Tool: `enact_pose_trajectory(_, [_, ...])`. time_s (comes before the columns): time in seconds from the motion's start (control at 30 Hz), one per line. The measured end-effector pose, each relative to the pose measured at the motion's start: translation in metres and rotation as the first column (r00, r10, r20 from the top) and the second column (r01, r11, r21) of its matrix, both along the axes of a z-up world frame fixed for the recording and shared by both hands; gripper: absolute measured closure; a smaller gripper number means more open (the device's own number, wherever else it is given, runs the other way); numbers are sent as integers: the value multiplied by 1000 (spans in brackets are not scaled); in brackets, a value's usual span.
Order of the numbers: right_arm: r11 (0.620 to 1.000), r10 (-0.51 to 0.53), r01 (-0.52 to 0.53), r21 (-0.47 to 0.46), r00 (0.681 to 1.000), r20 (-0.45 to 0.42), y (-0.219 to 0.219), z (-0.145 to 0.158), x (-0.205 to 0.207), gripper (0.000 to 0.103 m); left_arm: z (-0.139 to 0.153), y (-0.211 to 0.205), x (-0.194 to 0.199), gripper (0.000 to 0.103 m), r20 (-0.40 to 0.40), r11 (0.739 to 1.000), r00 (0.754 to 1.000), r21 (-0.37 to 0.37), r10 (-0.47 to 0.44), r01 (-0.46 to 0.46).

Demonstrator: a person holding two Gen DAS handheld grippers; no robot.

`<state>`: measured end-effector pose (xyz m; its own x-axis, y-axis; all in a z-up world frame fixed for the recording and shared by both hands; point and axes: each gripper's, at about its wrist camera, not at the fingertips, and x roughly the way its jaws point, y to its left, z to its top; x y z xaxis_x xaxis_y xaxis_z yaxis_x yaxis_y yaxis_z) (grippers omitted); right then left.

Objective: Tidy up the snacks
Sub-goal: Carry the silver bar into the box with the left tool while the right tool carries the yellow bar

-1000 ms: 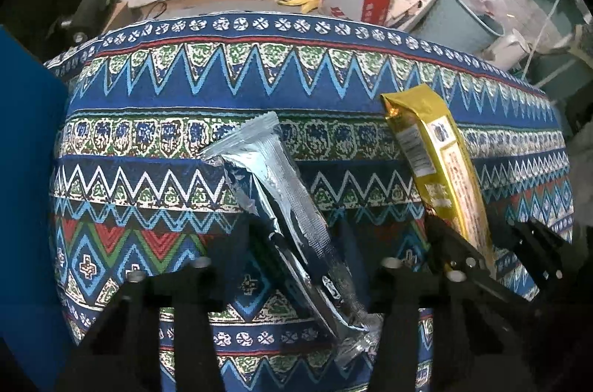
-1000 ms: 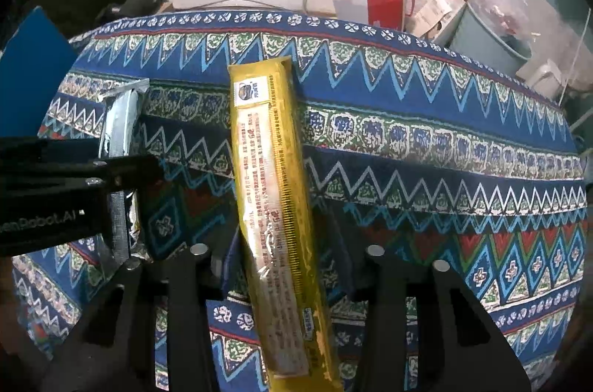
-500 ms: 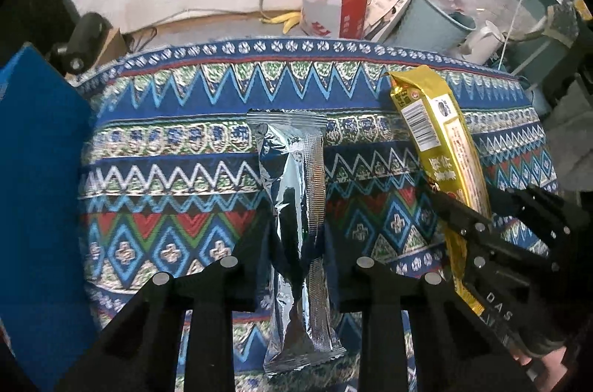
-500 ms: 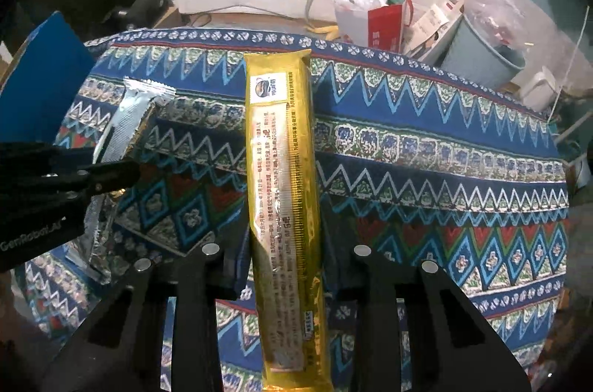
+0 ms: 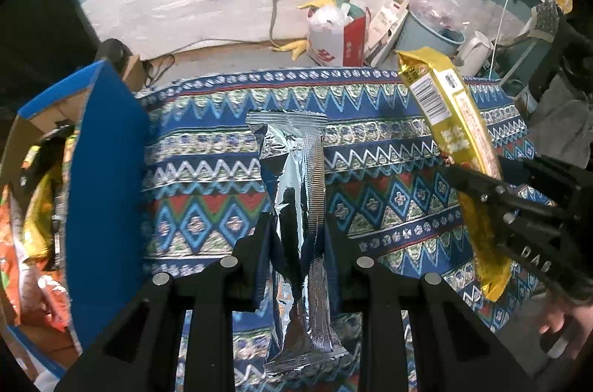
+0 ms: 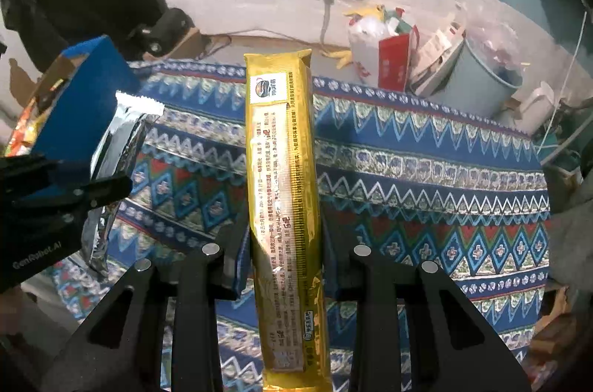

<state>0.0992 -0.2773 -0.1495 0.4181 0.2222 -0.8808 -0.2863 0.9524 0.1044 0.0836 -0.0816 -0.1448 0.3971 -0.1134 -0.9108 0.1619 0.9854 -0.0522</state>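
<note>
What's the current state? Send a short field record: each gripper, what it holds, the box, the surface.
left gripper: shut on silver packet, lifted off the cloth
right gripper: shut on gold packet, lifted off the cloth
blue box: open, left of both grippers, snacks inside
surface: patterned cloth

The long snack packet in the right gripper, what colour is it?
Shiny gold-yellow foil snack packet with small printed text, clearest in the right wrist view.

Crinkled glossy foil silver packet [image 5: 292,184], shiny gold film packet [image 6: 283,192] (printed), woven patterned tablecloth [image 5: 370,180]
</note>
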Motion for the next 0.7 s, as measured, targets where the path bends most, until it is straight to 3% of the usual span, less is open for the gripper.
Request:
enact_pose_trajectory(0.4, [996, 73, -76, 43, 995, 71, 43, 48, -11, 73, 44, 40, -27, 77, 105, 999, 994, 0, 40, -41])
enact_pose_trajectory(0.7, [986, 149, -155, 65, 984, 97, 92, 64, -13, 73, 62, 71, -38, 77, 166, 996, 983, 14, 81, -84])
